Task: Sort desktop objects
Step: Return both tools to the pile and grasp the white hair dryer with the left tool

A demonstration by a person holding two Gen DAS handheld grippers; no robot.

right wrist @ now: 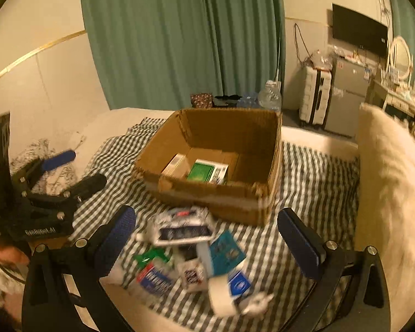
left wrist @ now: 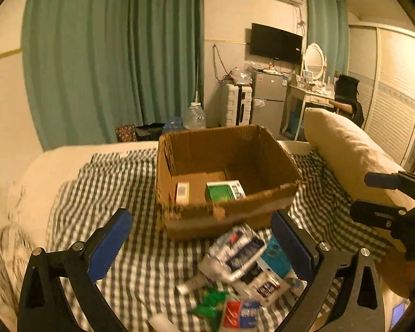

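Two packages, a green box (right wrist: 204, 171) and a tan box (right wrist: 175, 163), lie inside the cardboard box (right wrist: 207, 199), while a pile of packets (right wrist: 196, 251) remains on the checked cloth (right wrist: 312, 182) before it; left gripper (left wrist: 200, 242) and right gripper (right wrist: 206, 238) both stand wide and empty.

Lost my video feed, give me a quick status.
Left gripper and right gripper open, empty. Two boxes in cardboard box. Pile of packets on checked cloth, unsorted. Nothing blocking.

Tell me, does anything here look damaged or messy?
Yes. The cardboard box has a torn, ragged front rim, and packets and tubes lie jumbled in a heap on the checked cloth in front of it.
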